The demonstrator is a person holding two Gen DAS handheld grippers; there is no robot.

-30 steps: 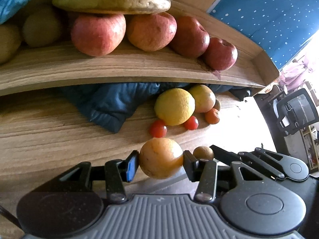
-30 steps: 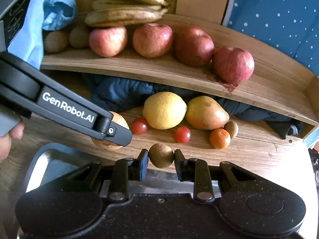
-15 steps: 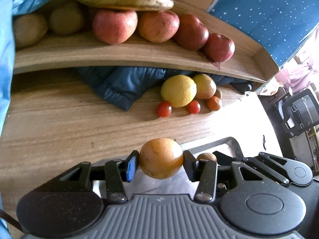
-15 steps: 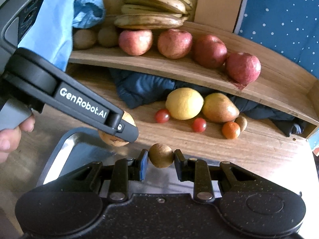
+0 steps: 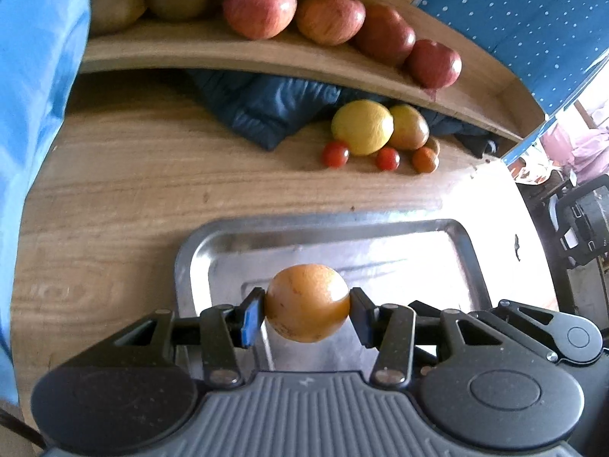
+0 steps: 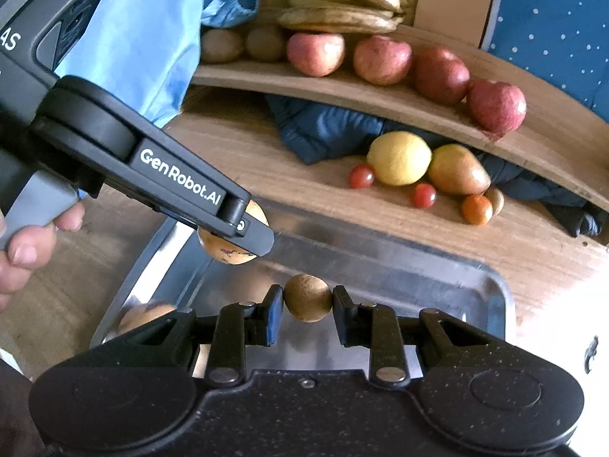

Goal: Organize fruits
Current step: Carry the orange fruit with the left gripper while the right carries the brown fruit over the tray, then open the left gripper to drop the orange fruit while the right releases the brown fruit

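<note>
My left gripper (image 5: 307,314) is shut on an orange (image 5: 307,302) and holds it above a steel tray (image 5: 466,245). In the right wrist view that same orange (image 6: 232,253) shows under the left gripper's finger, over the tray's left part. My right gripper (image 6: 307,310) is shut on a small brown round fruit (image 6: 307,297) above the tray (image 6: 498,293). On the wooden table beyond lie a lemon (image 6: 399,158), a pear (image 6: 458,169), two cherry tomatoes (image 6: 361,176), a small orange fruit (image 6: 476,209) and a brown fruit (image 6: 496,200).
A wooden shelf (image 6: 380,95) carries several red apples (image 6: 381,60), bananas (image 6: 342,0) and two kiwis (image 6: 222,45). A dark blue cloth (image 6: 323,129) lies under it. A light blue sleeve (image 6: 144,38) and a person's hand (image 6: 23,251) are at the left.
Both grippers have pulled back from the shelf with their fruits and now hang over the steel tray, which has come into full view. The loose fruits look farther away.
</note>
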